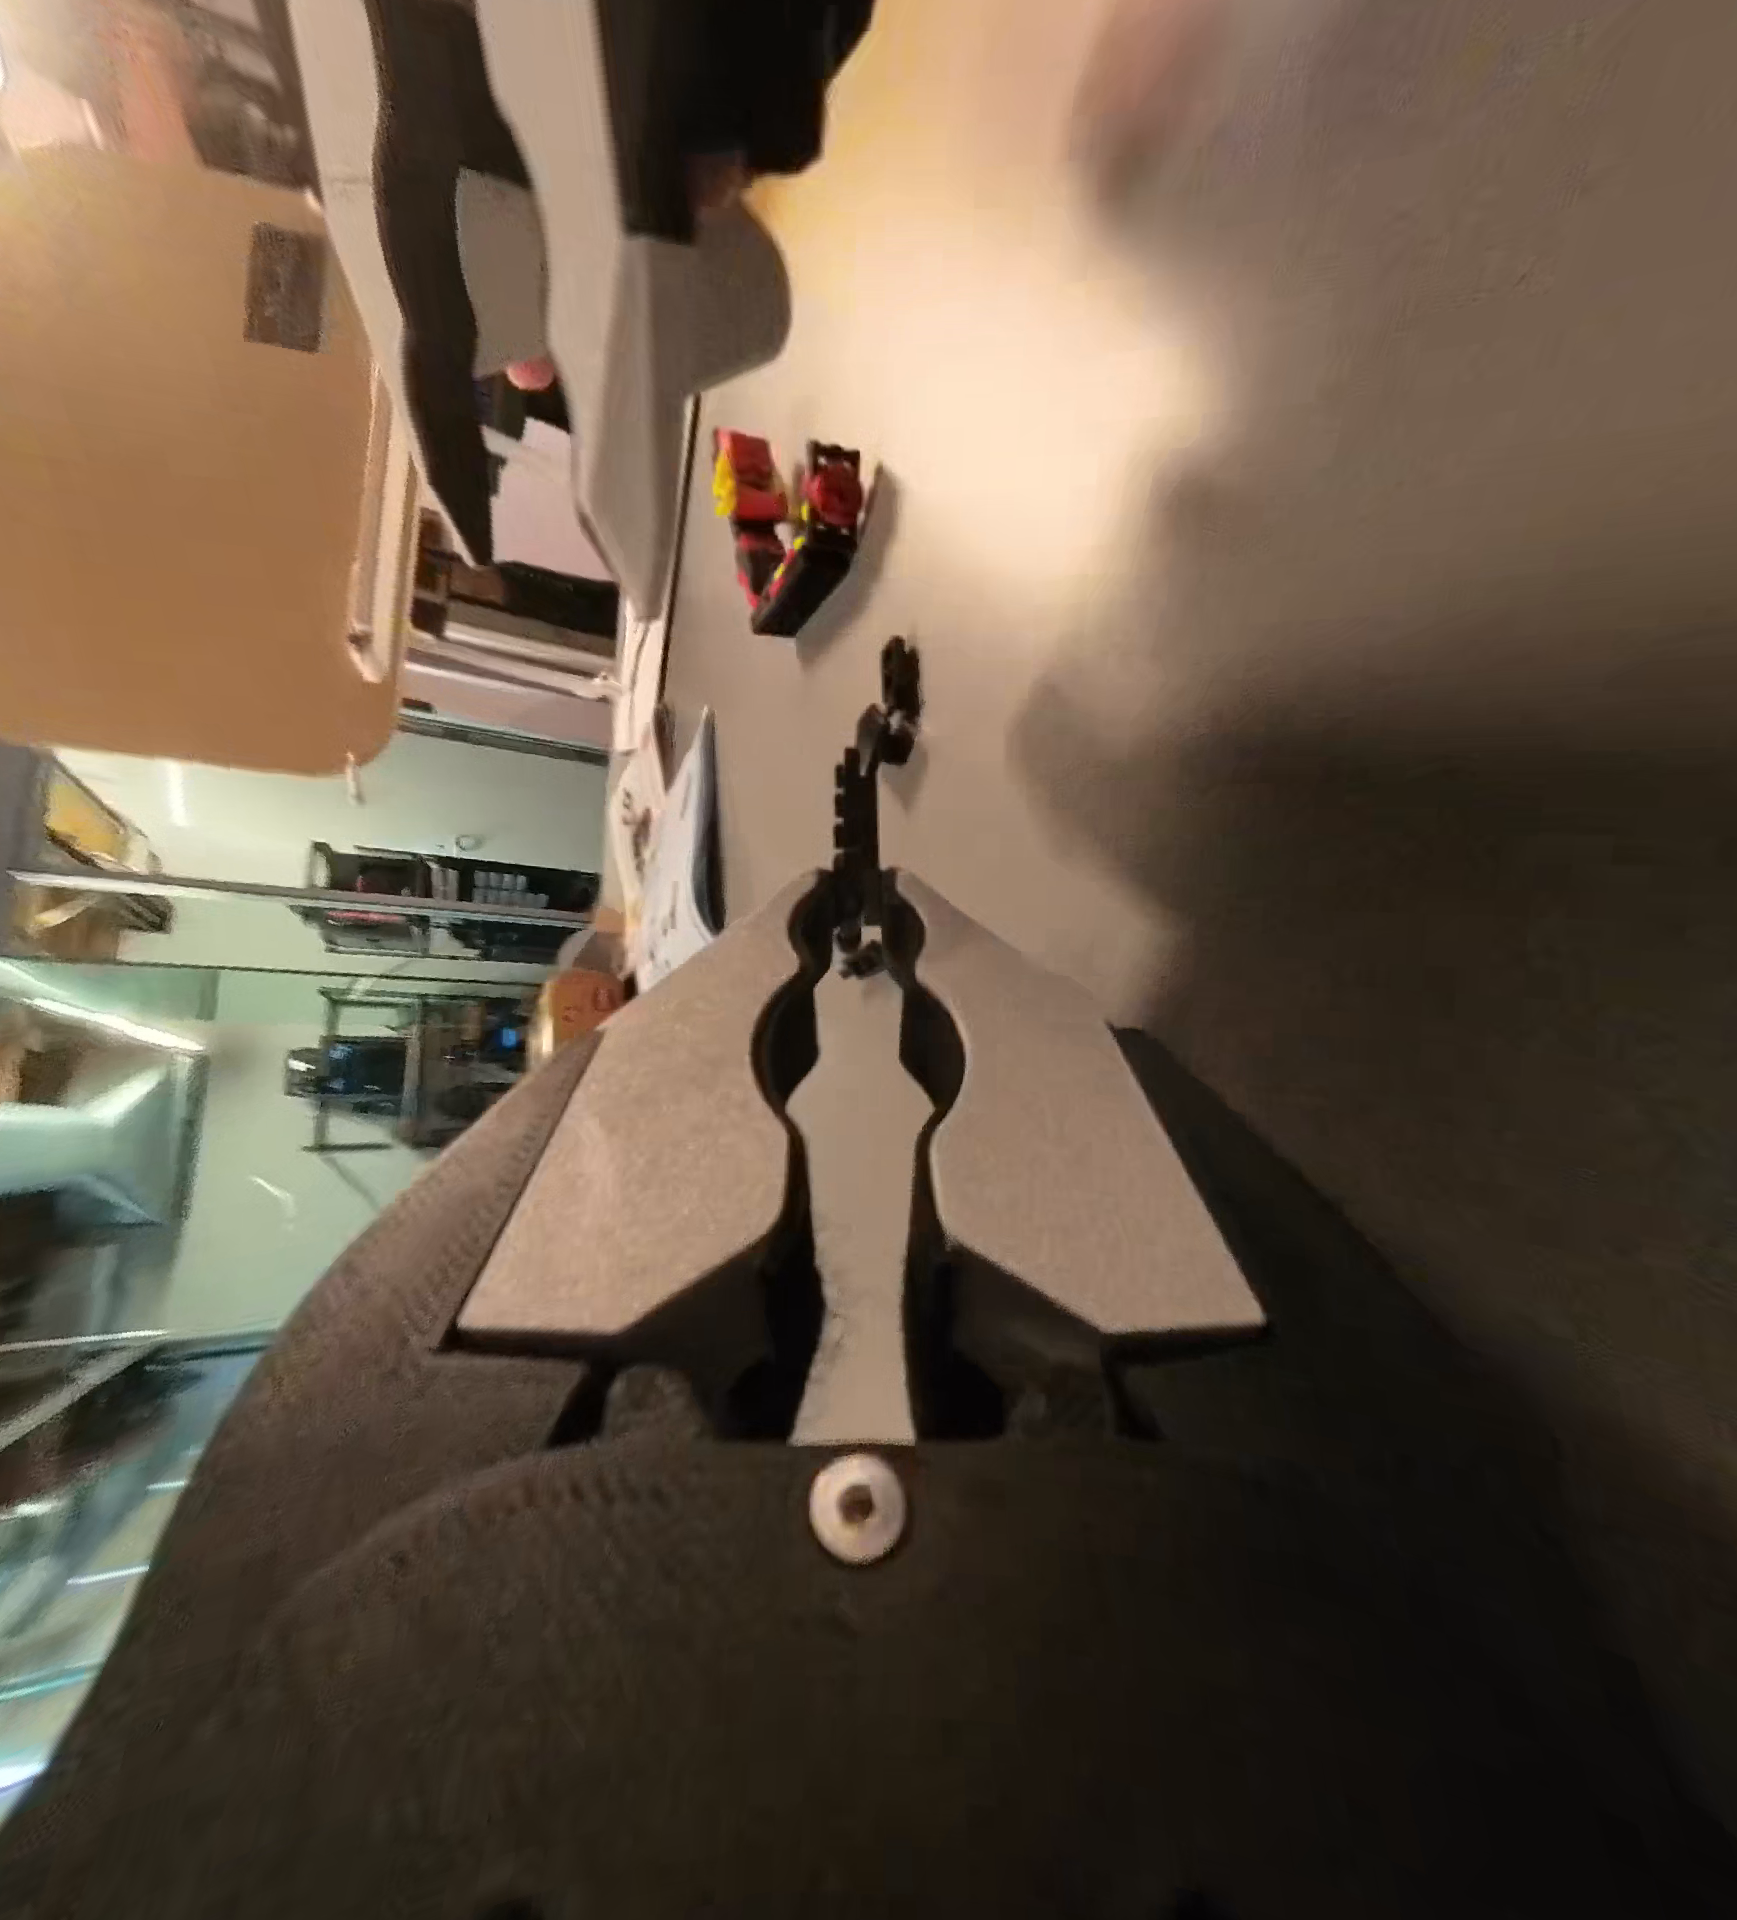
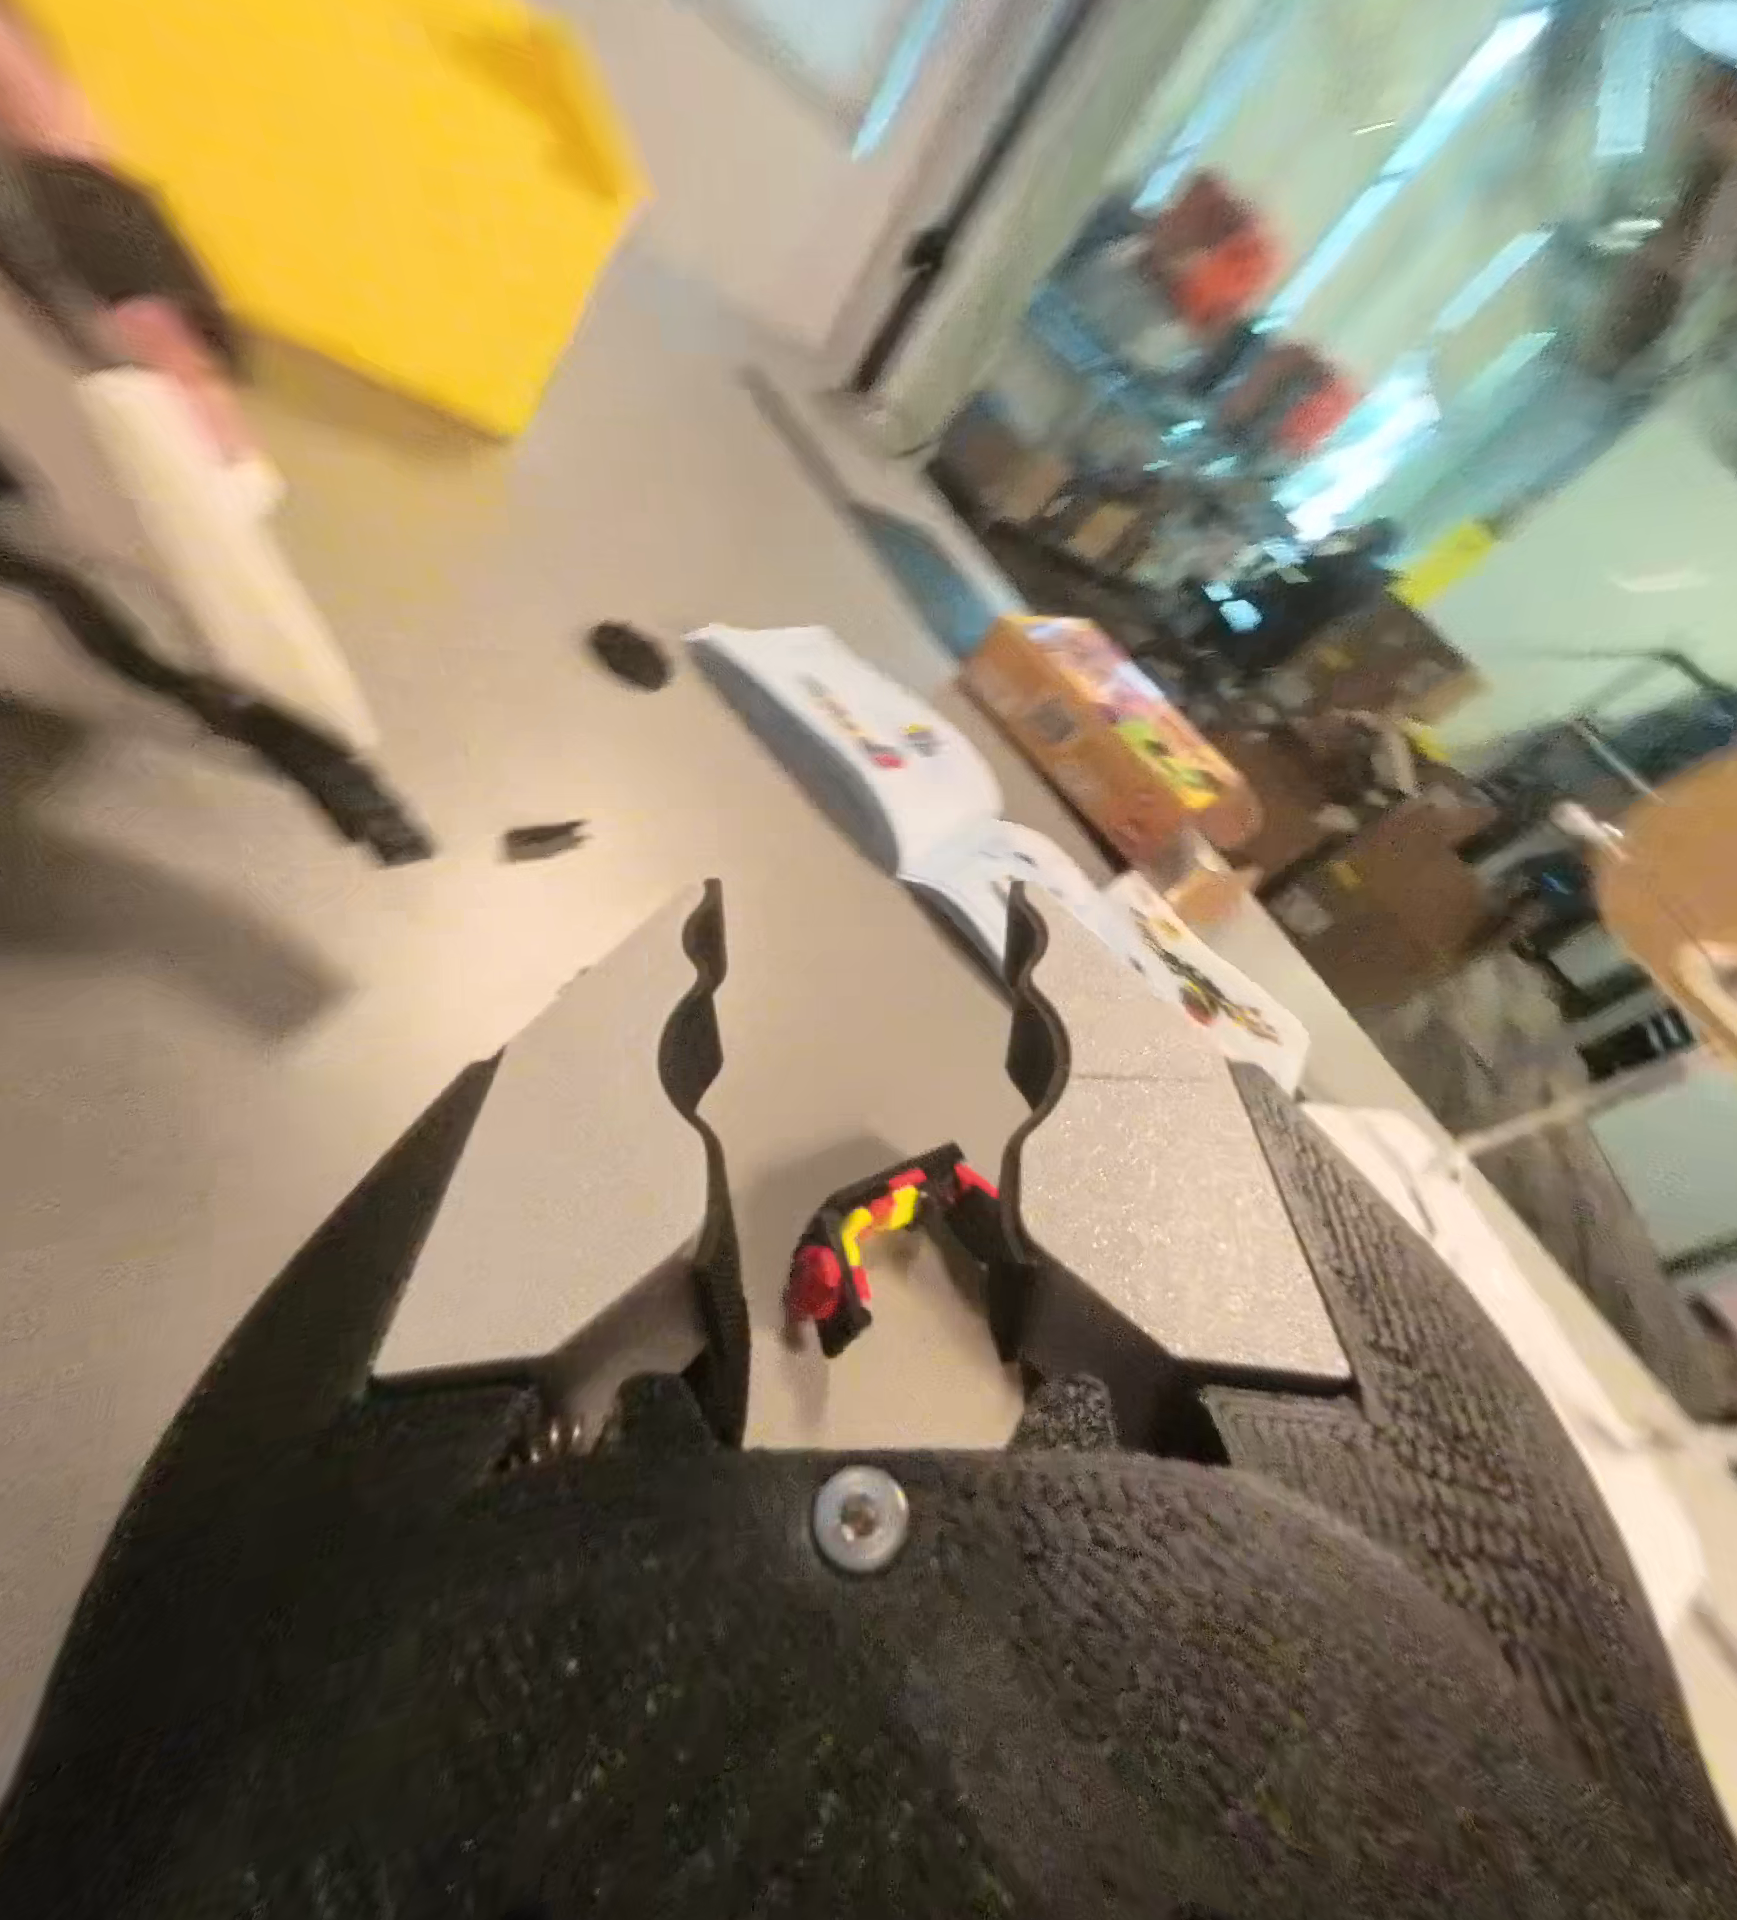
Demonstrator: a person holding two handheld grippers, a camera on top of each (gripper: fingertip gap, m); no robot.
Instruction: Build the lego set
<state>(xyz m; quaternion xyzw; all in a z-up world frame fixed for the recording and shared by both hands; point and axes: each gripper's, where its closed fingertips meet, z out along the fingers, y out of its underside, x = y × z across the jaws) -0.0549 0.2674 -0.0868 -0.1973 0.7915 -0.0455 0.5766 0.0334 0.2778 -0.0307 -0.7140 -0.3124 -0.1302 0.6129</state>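
Pinching a thin black lego piece [image 1: 859,831] at its near end, the left hand-held gripper [image 1: 856,902] was seen with its fingertips pressed together on that part. The piece was held out forward beyond the tips, close to the tabletop [image 1: 1311,727]. Just beyond its far end, a small black part [image 1: 900,675] was seen at the tabletop. Farther on, a red, black and yellow lego assembly [image 1: 796,530] was located on the same surface. An open instruction booklet [image 1: 682,852] was seen off to one side, near the tabletop edge.

The right hand-held gripper [image 2: 864,914] was observed with its fingers spread wide, nothing being held. Between the finger bases, the red, black and yellow lego assembly [image 2: 890,1236] was seen resting on the tabletop [image 2: 490,582], close to one finger; contact could not be confirmed. Past the tips, a small black piece [image 2: 542,840] and a round black piece [image 2: 630,655] were noted. The instruction booklet [image 2: 874,748] and an orange box [image 2: 1103,727] were placed farther back, with a yellow box [image 2: 355,187] beyond, heavily blurred.
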